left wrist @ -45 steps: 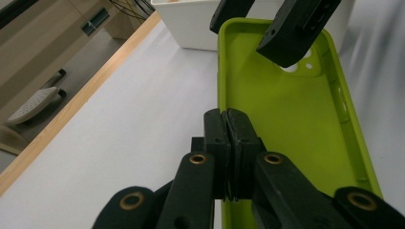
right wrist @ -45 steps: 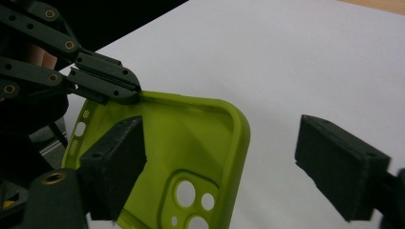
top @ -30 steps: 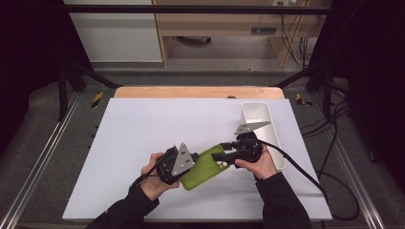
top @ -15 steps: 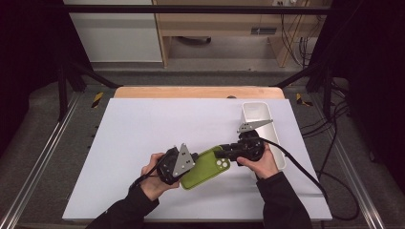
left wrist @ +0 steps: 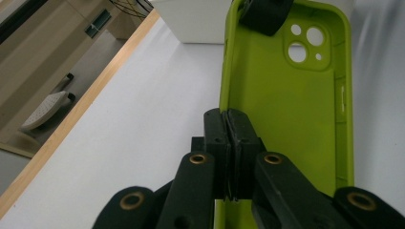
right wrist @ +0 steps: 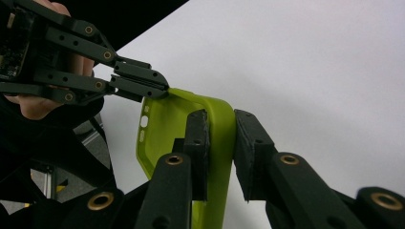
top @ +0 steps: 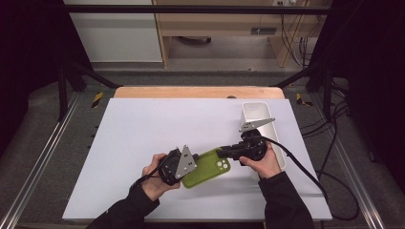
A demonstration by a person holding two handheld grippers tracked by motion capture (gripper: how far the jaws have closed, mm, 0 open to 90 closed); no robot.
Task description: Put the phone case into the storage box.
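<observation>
Holding green phone case [top: 208,168] above white table [top: 143,129] | left gripper [left wrist: 228,143] clamped on side wall | right gripper [right wrist: 219,143] clamped on camera-end rim | judged mid-handling; white bin [top: 253,112] nearby; destination unknown

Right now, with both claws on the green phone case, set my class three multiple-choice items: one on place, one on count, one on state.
1. Where is the white bin?
A. the table's far right
B. the near left corner
C. on the floor

2. How many claws grip the phone case?
A. none
B. one
C. two

3. What is inside the case?
A. a phone
B. nothing
C. a card

Answers:
1 A: the high view shows it beyond the right claw.
2 C: the left claw pinches one edge, the right claw the camera end.
3 B: the left gripper view shows its bare inner face.
</observation>
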